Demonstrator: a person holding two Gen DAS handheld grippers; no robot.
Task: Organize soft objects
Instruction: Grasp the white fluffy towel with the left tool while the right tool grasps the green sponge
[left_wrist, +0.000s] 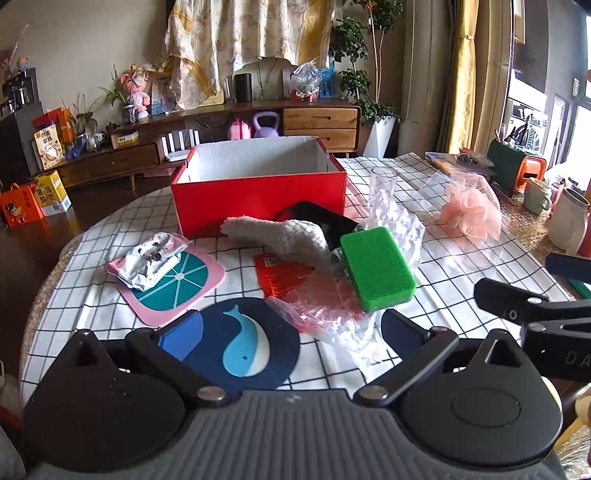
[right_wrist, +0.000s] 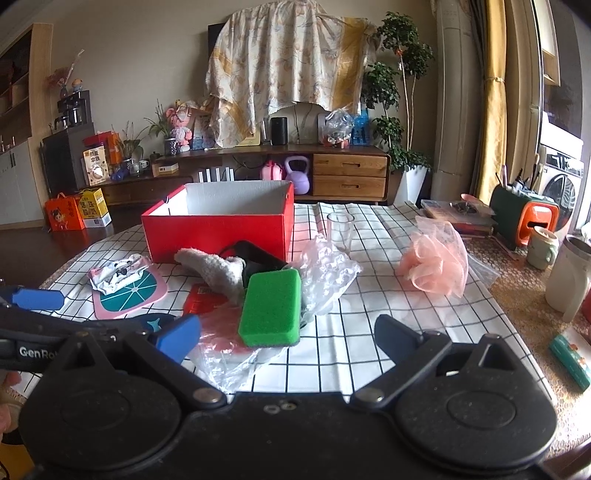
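Observation:
A red box (left_wrist: 258, 199) (right_wrist: 218, 232) with a white inside stands open on the checked tablecloth. In front of it lie a grey fluffy sock (left_wrist: 284, 236) (right_wrist: 214, 271), a green sponge (left_wrist: 376, 267) (right_wrist: 271, 306), crumpled clear plastic (left_wrist: 399, 221) (right_wrist: 328, 273) and a pink mesh bath puff (left_wrist: 469, 212) (right_wrist: 436, 266). My left gripper (left_wrist: 291, 332) is open above the navy whale mat (left_wrist: 247, 343). My right gripper (right_wrist: 288, 332) is open just short of the sponge. Neither holds anything. Each gripper shows at the edge of the other's view.
A pink coaster (left_wrist: 173, 284) (right_wrist: 125, 291) carries a wipes pack (left_wrist: 147, 260). A clear glass (right_wrist: 340, 230) stands right of the box, and a red packet (left_wrist: 280, 273) lies under the plastic. Mugs (right_wrist: 541, 247), a white jug (right_wrist: 569, 280) and a green holder (right_wrist: 524, 218) crowd the right edge.

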